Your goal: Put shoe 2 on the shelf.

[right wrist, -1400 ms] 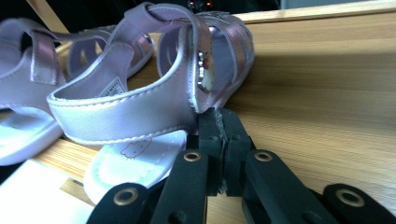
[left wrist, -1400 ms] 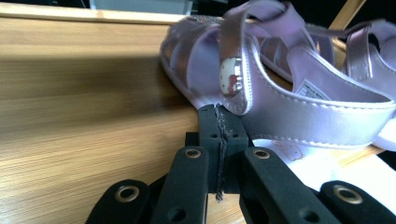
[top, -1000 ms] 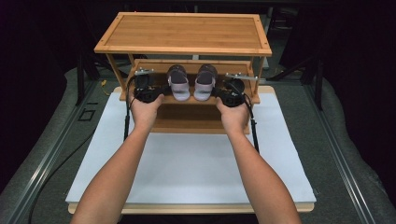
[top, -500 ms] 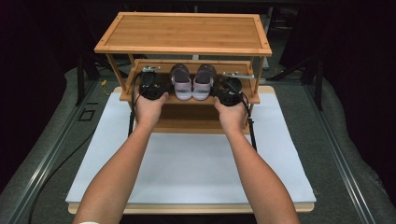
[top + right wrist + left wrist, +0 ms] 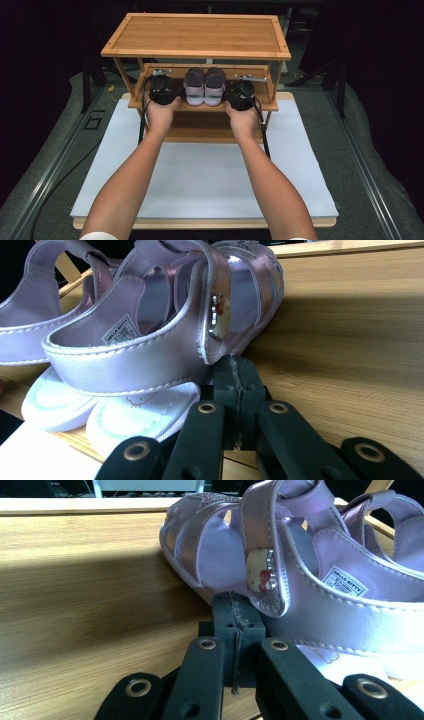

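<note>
The 2 sandals (image 5: pixel 204 86) sit side by side, touching, mid-way along the rack's (image 5: pixel 196 35) middle shelf (image 5: pixel 138 102), heels near its front edge. Left tongs (image 5: pixel 163 90) and right tongs (image 5: pixel 240 94) flank them, each pressed together on nothing, tips at a sandal's outer side. Bare shelf runs outward to the posts; the white worktop (image 5: pixel 205 175) lies open in front.

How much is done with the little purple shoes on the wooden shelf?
Done, it seems: the pair of shiny lilac strap sandals stands side by side on the middle board of the bamboo shoe rack. In hand: nothing is gripped; the left gripper and right gripper are shut, each beside a sandal's outer side. Left: probably just nudging them straight and drawing the hands back.
</note>
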